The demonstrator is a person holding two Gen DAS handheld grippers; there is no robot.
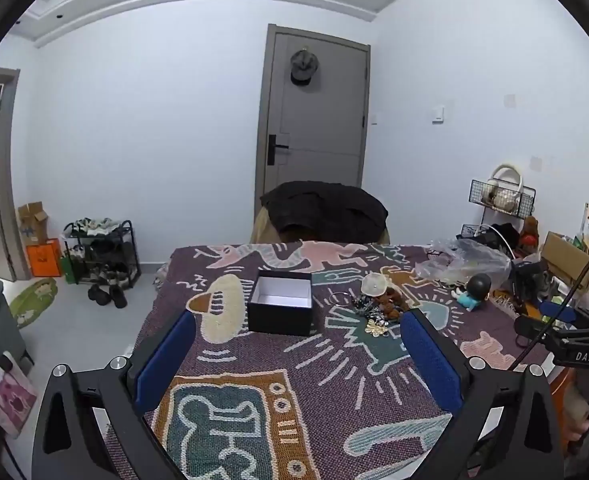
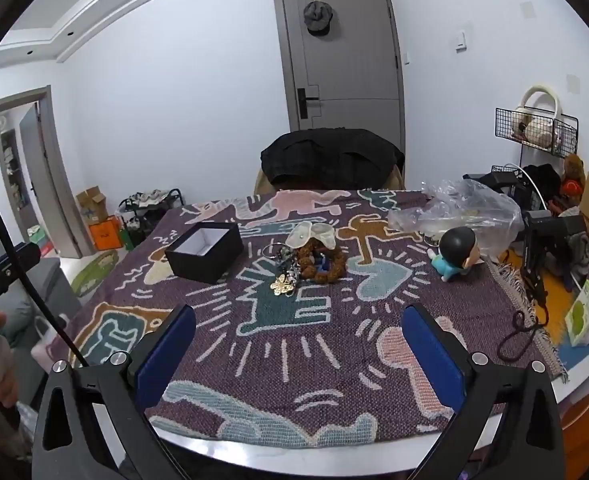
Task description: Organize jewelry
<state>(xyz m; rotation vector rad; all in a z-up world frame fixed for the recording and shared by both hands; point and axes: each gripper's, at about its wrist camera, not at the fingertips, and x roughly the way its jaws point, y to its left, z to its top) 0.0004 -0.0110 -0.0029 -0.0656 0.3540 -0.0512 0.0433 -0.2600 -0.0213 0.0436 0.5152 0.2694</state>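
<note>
Jewelry pile [image 2: 294, 268] sits mid-counter just right of the open black box [image 2: 204, 252]: light, loose, likely tangled chains and a gold flower piece [image 2: 280, 285], best pinched one at a time at an edge. Left gripper [image 1: 296, 354] and right gripper [image 2: 298, 354] hover short of the pile, jaws spread wide, empty.

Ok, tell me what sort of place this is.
Probably a room in a home: a shoe rack by the wall, a cap hung on the door, and a patterned cloth over the table.
</note>
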